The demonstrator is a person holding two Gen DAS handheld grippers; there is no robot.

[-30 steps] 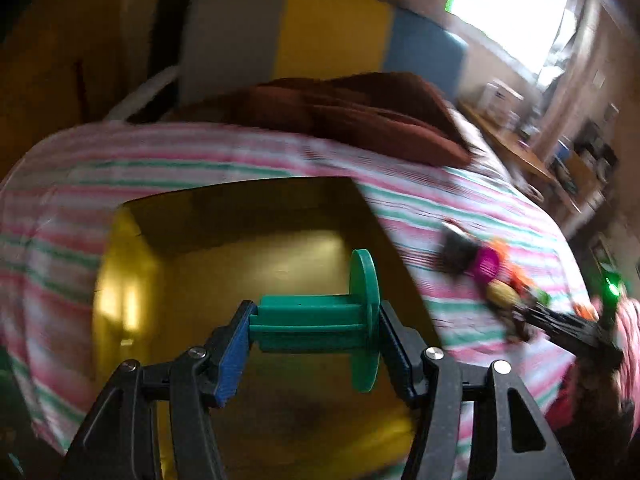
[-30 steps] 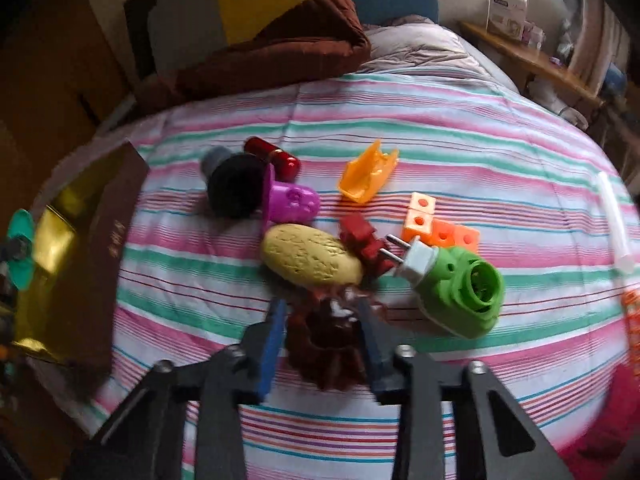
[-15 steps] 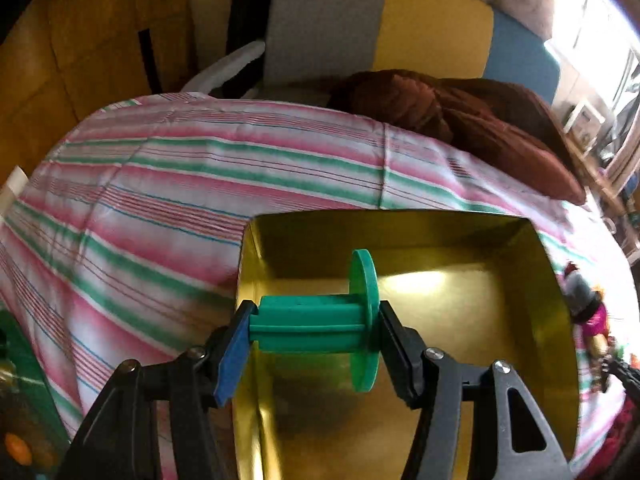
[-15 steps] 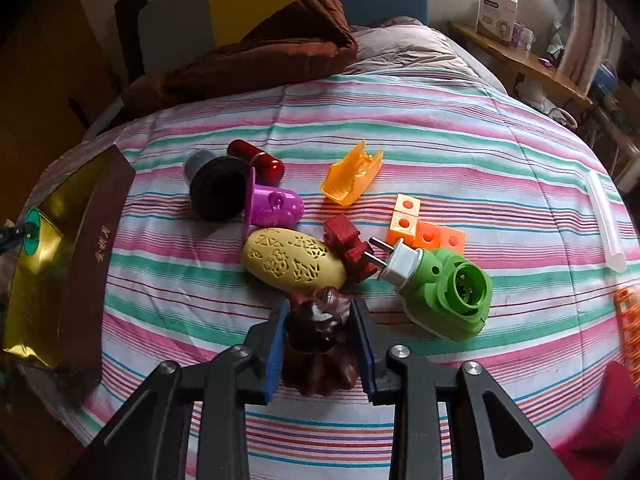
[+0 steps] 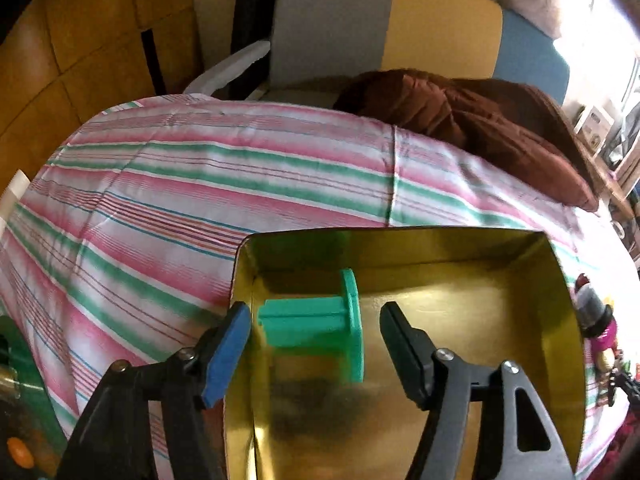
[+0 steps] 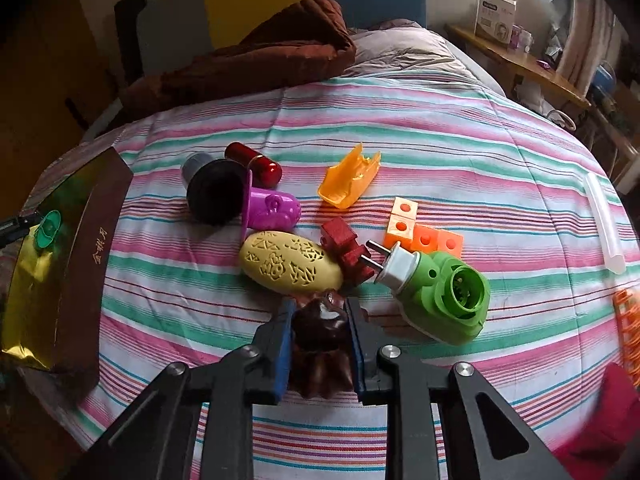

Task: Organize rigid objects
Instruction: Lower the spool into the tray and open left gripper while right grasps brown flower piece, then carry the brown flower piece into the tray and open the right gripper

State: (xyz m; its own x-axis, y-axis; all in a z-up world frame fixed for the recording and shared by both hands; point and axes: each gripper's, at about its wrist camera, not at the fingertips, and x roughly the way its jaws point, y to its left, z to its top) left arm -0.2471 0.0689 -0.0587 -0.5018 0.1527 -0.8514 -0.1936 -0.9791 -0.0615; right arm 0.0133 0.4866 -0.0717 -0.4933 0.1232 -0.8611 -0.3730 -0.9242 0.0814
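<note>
**Release of the green spool into the gold box; dark fluted mould gripped for the next transfer**

Striped bedspread (image 6: 440,152): work surface, bearing the loose pile of rigid objects at centre and the container at its left edge.

Gold-lined box (image 5: 560,320): open-topped, brown outside, lying directly beneath the left gripper.

Left gripper (image 5: 316,330): jaws just opened, now spread wide with neither pad touching anything. Half a second earlier, clamped on the spool above the box.

Right gripper (image 6: 320,340): closed tight on the dark brown fluted mould (image 6: 320,344), both pads pressing its sides, at the near edge of the pile. A second ago, jaws wider around the same piece.

Green plug adapter (image 6: 444,296), yellow perforated oval (image 6: 290,262), black-ended cylinder (image 6: 214,190), purple piece (image 6: 272,208), orange scoop (image 6: 348,178), orange cubes (image 6: 420,228), dark red blocks (image 6: 344,248), red capsule (image 6: 254,162): not yet sorted, all on the bedspread.

Green spool (image 5: 316,330): free between the open jaws, inside the box near its left wall, slightly blurred, probably dropping or just landed. One object delivered; mould apparently next.
</note>
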